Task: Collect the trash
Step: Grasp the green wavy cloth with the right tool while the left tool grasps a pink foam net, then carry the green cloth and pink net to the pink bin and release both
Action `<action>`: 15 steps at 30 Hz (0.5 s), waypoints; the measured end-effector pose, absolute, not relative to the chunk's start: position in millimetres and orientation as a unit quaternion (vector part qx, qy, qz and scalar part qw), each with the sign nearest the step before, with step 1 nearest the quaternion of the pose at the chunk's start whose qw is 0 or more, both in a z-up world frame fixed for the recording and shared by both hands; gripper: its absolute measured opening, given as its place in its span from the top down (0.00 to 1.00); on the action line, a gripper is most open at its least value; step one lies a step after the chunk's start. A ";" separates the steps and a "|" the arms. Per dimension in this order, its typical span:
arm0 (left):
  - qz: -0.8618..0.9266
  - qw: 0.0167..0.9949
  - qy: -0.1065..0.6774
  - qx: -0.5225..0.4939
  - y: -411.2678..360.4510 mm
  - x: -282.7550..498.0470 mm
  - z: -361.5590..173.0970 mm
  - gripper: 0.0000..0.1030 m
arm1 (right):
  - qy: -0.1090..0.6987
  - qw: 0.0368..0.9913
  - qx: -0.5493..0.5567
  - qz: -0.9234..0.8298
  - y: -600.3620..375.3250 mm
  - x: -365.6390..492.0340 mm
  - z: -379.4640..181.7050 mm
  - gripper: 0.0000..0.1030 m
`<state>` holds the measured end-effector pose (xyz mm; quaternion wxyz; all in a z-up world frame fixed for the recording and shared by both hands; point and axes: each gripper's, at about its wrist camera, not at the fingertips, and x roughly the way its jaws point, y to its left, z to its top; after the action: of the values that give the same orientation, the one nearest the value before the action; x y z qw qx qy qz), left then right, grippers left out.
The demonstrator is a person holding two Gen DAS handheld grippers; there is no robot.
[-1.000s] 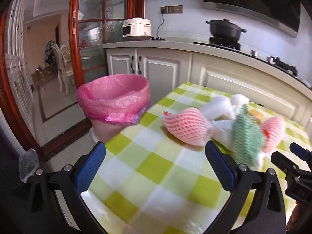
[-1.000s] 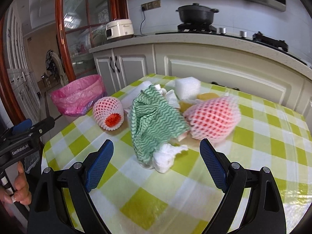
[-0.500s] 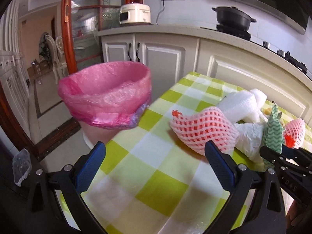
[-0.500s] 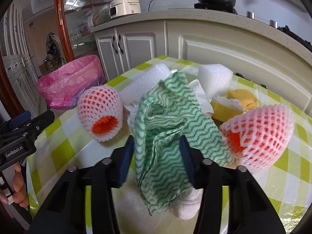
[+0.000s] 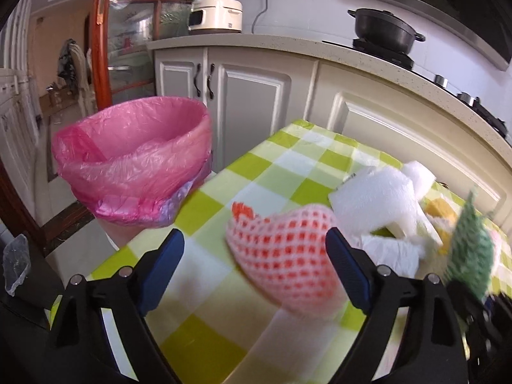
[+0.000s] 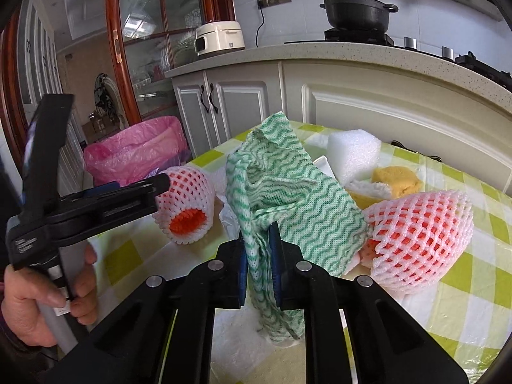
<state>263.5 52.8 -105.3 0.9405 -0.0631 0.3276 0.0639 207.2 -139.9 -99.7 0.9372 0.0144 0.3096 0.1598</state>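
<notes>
1. Since a second ago both tongs have pushed in toward the trash pile: the right tongs, then wide open short of the green wavy cloth, are now clamped hard on a fold of it, and the left tongs have come up around the near foam fruit net.
2. Left tongs are closing from nearly full width; the net lies between the pads, closer to the right pad, and nothing is pinched yet.
3. Step in hand, as I judge it: first pickups of the collection. No item has gone into the pink-lined bin, which looks empty.
4. Remaining trash sits bunched on the checked table: a second foam net touching the cloth, a white foam block and a yellow sponge behind it, and crumpled white paper under the heap.
5. Next move probably calls for lifting the cloth straight up so that its hanging tail clears the neighbours, then carrying it left to the bin.
6. Room and edges: the bin stands off the table's left edge, below its level, so a drop must pass that edge. Bare cloth-covered table lies between pile and bin, but the left tongs occupy that lane, so the two hands could cross.
</notes>
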 end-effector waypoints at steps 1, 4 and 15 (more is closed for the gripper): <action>0.068 0.941 0.326 -0.061 50.1 266.2 -105.3 0.17 | 0.308 0.938 0.019 0.160 -142.0 206.9 -99.4 0.87; 0.077 0.940 0.328 -0.051 40.6 275.0 -109.7 0.17 | 0.304 0.939 0.028 0.158 -147.4 206.7 -99.0 0.86; 0.045 0.935 0.350 -0.040 29.6 272.9 -123.5 0.67 | 0.303 0.939 0.042 0.159 -150.1 204.7 -100.4 0.86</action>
<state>272.9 29.6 -123.5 0.9348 -0.0401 0.3500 0.0455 204.7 -150.1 -100.4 0.9387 0.0422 0.3033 0.1586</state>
